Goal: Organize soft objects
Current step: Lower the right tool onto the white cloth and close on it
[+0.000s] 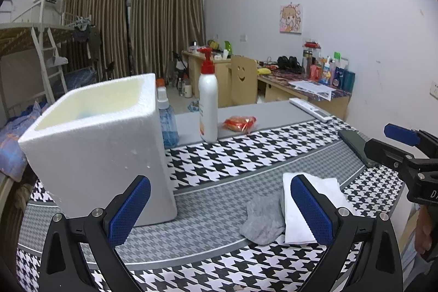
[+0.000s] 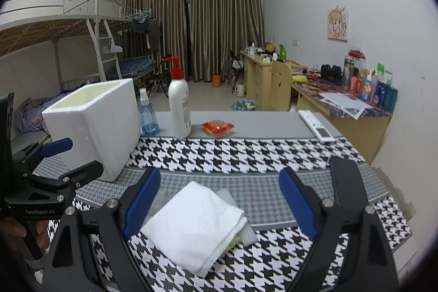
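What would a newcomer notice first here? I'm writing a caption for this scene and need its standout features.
The bold black-and-white houndstooth tablecloth covering the table grabs the eye first. At its left stands a tall white foam box, open at the top, with a white pump bottle with a red head just behind it to the right. Nearer the camera, a folded white towel lies beside a crumpled grey cloth, with the open left gripper and open right gripper above them.
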